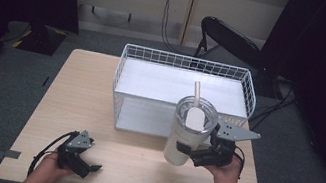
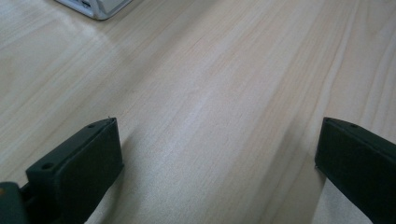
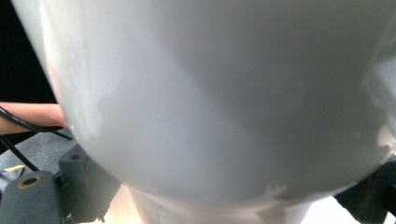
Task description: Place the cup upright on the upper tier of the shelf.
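Glossy tumbler (image 1: 187, 134) — matt wood table (image 1: 79, 92)

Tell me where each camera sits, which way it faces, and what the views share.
High view: above the person's side, looking forward and down at the table, basket and tumbler; both hands and grippers enter from the bottom.
Left gripper view: on the left gripper, looking along its wide-apart jaws at bare tabletop and a basket corner.
Right gripper view: on the right gripper, pressed against the tumbler wall; a forearm shows at left.
Shared: the tumbler appears in the high and right gripper views.
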